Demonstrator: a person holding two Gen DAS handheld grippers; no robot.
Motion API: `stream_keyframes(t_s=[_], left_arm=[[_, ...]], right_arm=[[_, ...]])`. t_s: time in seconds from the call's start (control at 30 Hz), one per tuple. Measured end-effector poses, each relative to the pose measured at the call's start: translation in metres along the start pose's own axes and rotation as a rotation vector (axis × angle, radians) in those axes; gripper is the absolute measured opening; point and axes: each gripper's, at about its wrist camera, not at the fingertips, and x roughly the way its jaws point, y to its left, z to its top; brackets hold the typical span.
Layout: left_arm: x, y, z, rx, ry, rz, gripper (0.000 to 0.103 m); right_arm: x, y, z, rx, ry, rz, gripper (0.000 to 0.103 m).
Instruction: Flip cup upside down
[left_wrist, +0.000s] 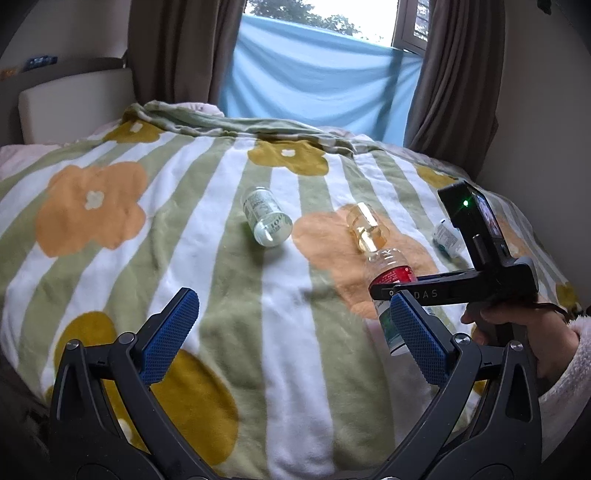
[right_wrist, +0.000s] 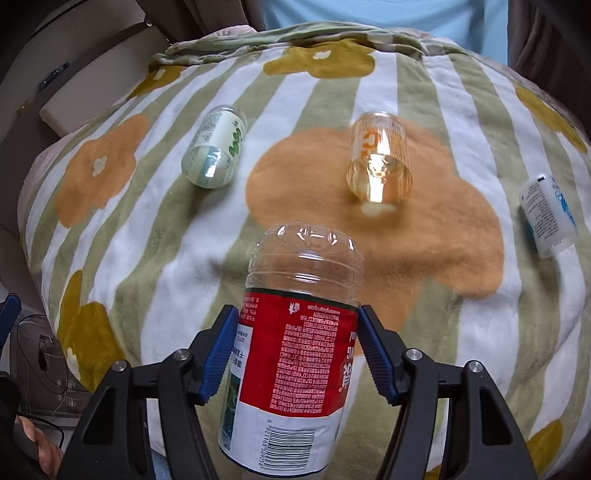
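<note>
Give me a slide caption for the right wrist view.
Right gripper clamps a red-labelled clear cup above the floral blanket.

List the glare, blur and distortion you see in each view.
Left wrist view: the window is blown out white, the fisheye bends the blanket into a dome, the corners are black. Right wrist view: a bright glint sits inside the amber cup, the red-labelled cup held in the right gripper looks slightly soft.
</note>
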Motion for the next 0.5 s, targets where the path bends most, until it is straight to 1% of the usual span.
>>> stream_keyframes(t_s=[0.17, 0.23, 0.37, 0.4, 0.43, 0.5], left_arm=[[-0.004, 0.002, -0.002, -0.002, 0.026, -0.001, 0.103], [-0.005, 0.002, -0.002, 0.001, 0.036, 0.009, 0.103], [-0.008, 0.003, -0.001, -0.003, 0.046, 0.007, 0.103], [-0.008, 0.003, -0.001, -0.008, 0.049, 0.005, 0.103], [-0.008, 0.003, 0.000, -0.009, 0.052, 0.005, 0.103], [-0.009, 0.000, 0.002, -0.007, 0.056, 0.019, 0.103]], right_arm=[[0.019, -0.006, -0.001, 0.028, 0.055, 0.002, 0.061], [0.025, -0.008, -0.001, 0.038, 0.075, 0.002, 0.061], [0.027, -0.011, 0.000, 0.064, 0.082, 0.004, 0.062], [0.027, -0.013, 0.001, 0.079, 0.084, 0.009, 0.064], [0.027, -0.016, 0.001, 0.105, 0.085, 0.018, 0.067], [0.023, -0.024, 0.001, 0.171, 0.088, 0.039, 0.095]])
